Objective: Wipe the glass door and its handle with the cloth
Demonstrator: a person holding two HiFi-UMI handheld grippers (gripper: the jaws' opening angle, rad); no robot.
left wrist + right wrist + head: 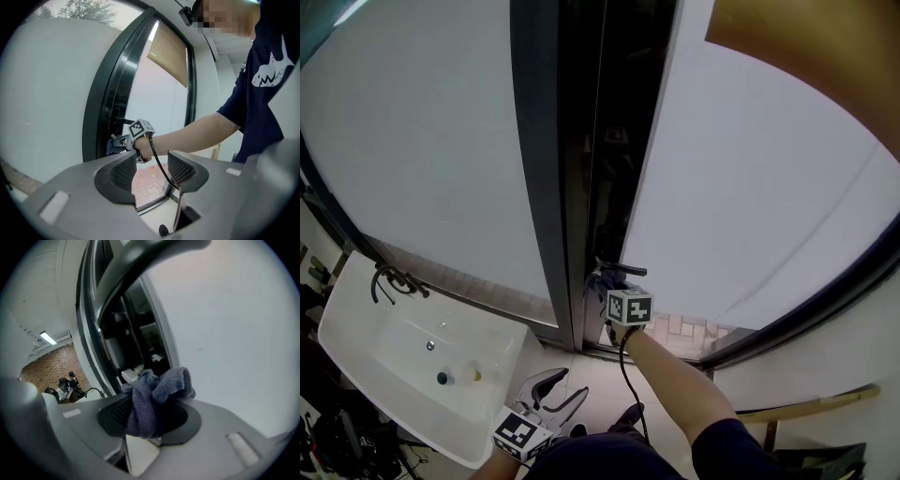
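Observation:
The glass door [750, 206] stands in a dark frame [546, 187], with a black lever handle [622, 270] at its edge. My right gripper [602, 287] reaches up just under that handle, shut on a blue-grey cloth [596, 281]. In the right gripper view the cloth [154, 397] bulges out between the jaws, close to the glass [225, 333], and the handle [136, 261] arcs overhead. The left gripper view shows the cloth [112, 145] against the frame under the handle [123, 123]. My left gripper [551, 392] hangs low, away from the door, open and empty [150, 171].
A white washbasin [356, 337] with a black tap [389, 279] sits at the lower left. A tan roller blind [825, 47] hangs at the top right of the door. Wooden furniture [806, 411] stands at the lower right.

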